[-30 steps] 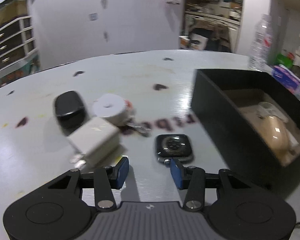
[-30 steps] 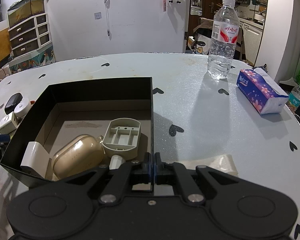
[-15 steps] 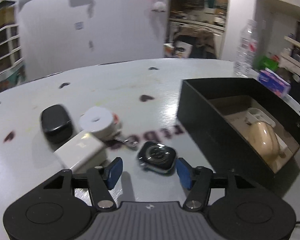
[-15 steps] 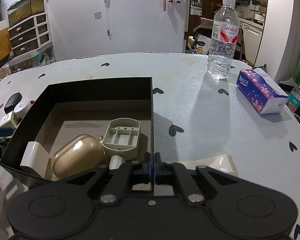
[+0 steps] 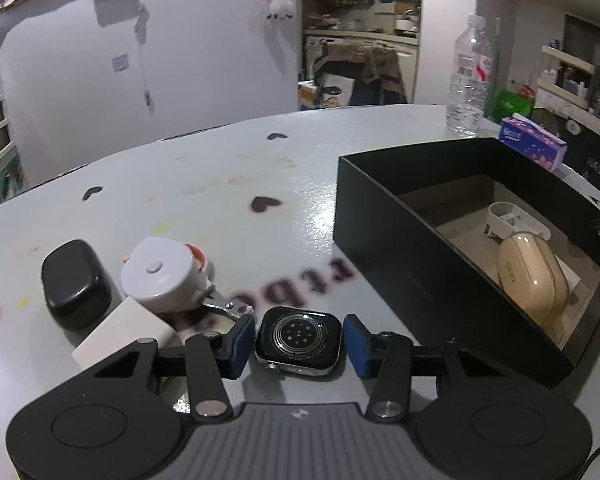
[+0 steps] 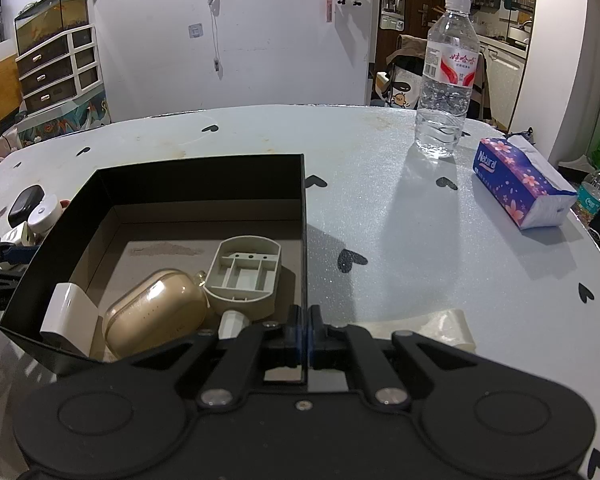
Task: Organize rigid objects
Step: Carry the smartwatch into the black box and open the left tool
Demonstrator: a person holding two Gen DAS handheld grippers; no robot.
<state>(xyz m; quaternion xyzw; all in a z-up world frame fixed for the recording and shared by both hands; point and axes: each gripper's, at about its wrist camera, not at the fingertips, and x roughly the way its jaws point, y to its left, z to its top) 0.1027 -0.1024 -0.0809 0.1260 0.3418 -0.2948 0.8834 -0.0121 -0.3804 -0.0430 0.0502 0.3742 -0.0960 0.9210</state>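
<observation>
A black smartwatch body [image 5: 299, 339] lies face down on the table, between the blue pads of my open left gripper [image 5: 299, 342]; the pads stand a little off its sides. To its left lie a white charger block [image 5: 120, 334], a round white tape measure [image 5: 162, 276] with a metal clip, and a black case [image 5: 75, 283]. The black box [image 5: 416, 280] on the right holds a beige earbud case [image 5: 532, 276] and a white plastic insert [image 6: 246, 274]. My right gripper [image 6: 304, 330] is shut on the box's right wall [image 6: 304, 240].
A water bottle [image 6: 446, 76] and a purple tissue pack [image 6: 520, 184] stand on the table's far right. A strip of clear tape [image 6: 432, 326] lies by the right gripper. The box wall rises just right of the left gripper.
My left gripper swung right and forward, from facing the white charger to straddling the watch, and its jaws opened wider. The right gripper has not moved.
</observation>
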